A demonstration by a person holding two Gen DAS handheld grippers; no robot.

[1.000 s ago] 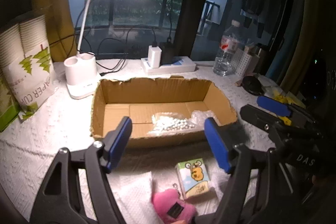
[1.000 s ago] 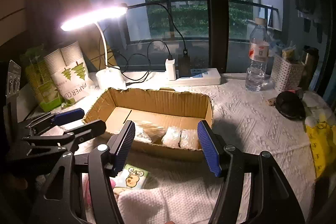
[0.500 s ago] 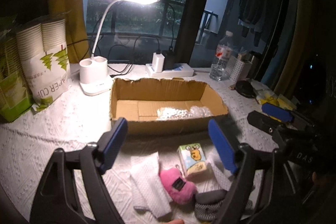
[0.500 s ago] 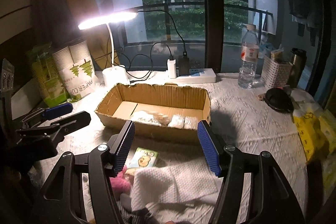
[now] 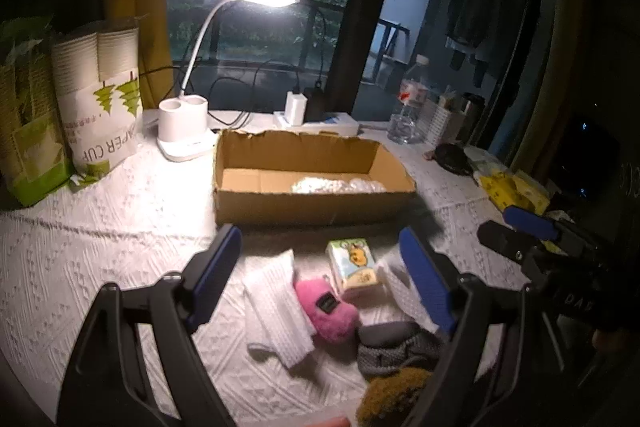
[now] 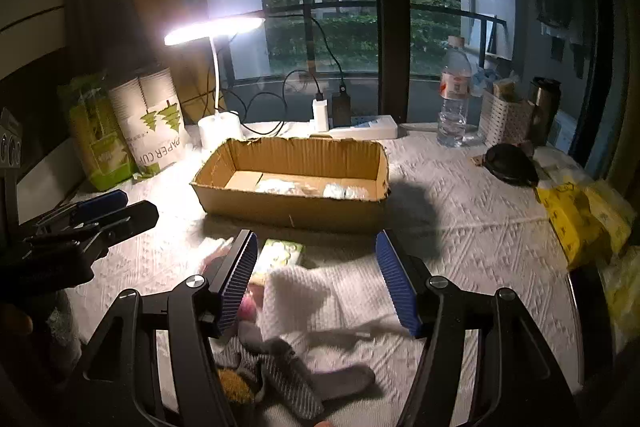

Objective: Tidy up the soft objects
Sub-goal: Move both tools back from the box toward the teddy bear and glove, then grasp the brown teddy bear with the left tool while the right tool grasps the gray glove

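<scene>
An open cardboard box [image 5: 312,205] [image 6: 292,213] stands mid-table with clear plastic bags of white stuffing [image 5: 336,185] [image 6: 308,189] inside. In front of it lie a tissue pack [image 5: 352,263] [image 6: 282,253], a pink plush [image 5: 326,309], white cloths [image 5: 278,311] [image 6: 320,303], a grey knit item [image 5: 396,345] [image 6: 288,371] and a brown fuzzy item [image 5: 396,397]. My left gripper [image 5: 324,279] is open and empty above the pile. My right gripper [image 6: 318,283] is open and empty above the white cloth.
A lit desk lamp [image 5: 188,131], paper cup sleeves [image 5: 102,99], a power strip [image 5: 320,121], a water bottle [image 6: 452,99], a white basket [image 6: 506,119], a black object [image 6: 508,165] and yellow packs [image 6: 580,223] ring the box on the white tablecloth.
Both grippers have pulled back and up from the box. The soft items in front of the box have come into view. Both stay open.
</scene>
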